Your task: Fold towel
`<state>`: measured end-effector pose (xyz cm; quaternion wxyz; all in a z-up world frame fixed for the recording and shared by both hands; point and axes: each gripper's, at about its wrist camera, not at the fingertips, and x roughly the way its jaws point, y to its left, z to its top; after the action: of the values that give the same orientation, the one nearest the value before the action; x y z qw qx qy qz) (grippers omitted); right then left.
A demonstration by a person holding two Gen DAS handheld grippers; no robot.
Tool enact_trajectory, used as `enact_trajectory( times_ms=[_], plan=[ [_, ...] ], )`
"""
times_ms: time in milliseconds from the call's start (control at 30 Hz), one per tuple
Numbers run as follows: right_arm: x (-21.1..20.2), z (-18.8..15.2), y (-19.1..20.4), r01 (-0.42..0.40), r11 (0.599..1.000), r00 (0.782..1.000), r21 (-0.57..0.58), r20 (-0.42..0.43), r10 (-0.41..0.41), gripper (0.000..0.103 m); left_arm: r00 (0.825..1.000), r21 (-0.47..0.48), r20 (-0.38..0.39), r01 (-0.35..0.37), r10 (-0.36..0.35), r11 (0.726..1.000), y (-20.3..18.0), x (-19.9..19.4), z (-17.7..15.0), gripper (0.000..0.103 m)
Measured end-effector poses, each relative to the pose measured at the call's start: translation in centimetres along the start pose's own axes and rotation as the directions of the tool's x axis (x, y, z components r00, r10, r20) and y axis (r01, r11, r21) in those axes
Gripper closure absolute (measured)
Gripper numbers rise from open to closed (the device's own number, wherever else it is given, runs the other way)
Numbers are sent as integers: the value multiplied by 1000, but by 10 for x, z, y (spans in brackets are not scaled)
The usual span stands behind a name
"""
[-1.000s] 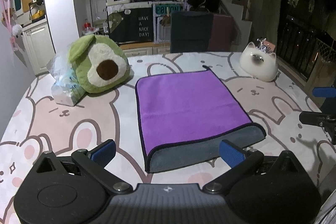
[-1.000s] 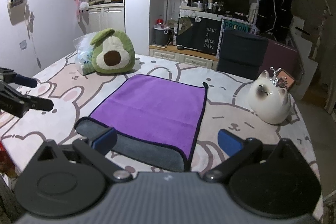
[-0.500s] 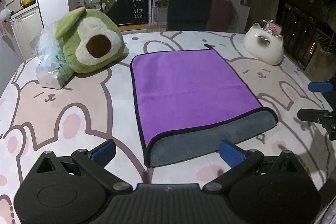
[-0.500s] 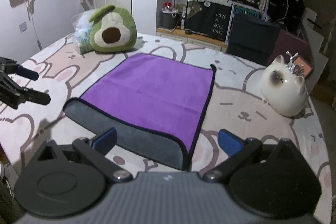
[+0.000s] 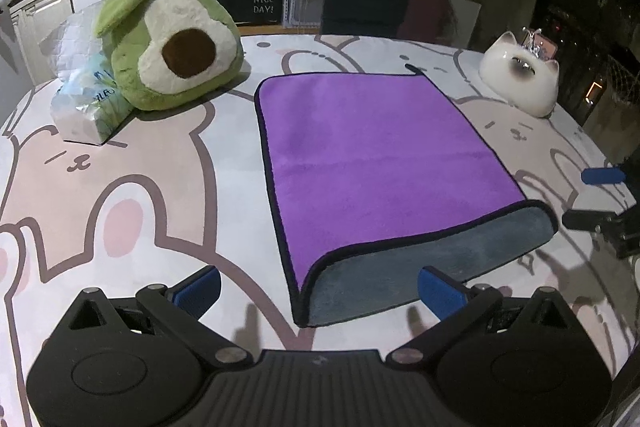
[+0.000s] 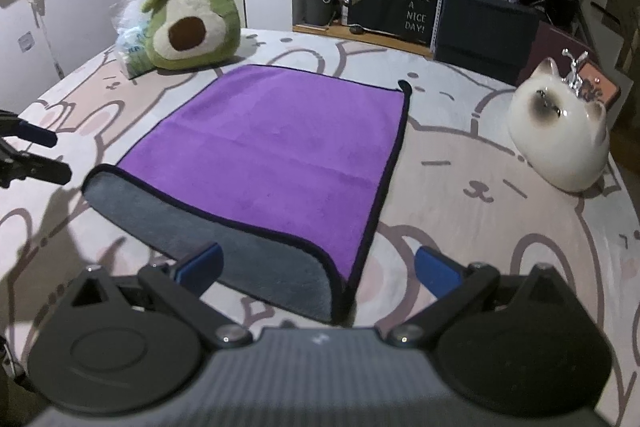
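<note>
A purple towel [image 5: 376, 155] lies flat on the worktop [image 5: 120, 163] just ahead of both my grippers, its near edge turned back grey. My left gripper [image 5: 318, 285] and right gripper [image 6: 318, 269] each face a near corner, jaws open, empty.
</note>
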<state>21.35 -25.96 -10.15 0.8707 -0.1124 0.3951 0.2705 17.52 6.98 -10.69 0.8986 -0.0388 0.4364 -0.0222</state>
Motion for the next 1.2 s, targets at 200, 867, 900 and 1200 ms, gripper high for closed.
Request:
enact_trajectory(
  times_ms=[200, 867, 900, 1200],
  plan=[
    [18, -2, -13, 50, 998, 999, 49, -5, -50, 0, 995, -28, 36, 92, -91, 995, 11, 8, -2, 0],
    [45, -5, -45, -239, 968, 971, 79, 47, 236, 21, 959, -27, -49, 280, -281, 960, 18, 24, 5, 17],
    [48, -4, -47, -247, 965, 969, 90, 25, 246, 27, 958, -31, -54, 279, -280, 960, 18, 26, 5, 19],
    [55, -8, -48, -246, 962, 964, 123, -72, 255, 65, 965, -23, -102, 241, -242, 970, 25, 41, 2, 41]
  ],
)
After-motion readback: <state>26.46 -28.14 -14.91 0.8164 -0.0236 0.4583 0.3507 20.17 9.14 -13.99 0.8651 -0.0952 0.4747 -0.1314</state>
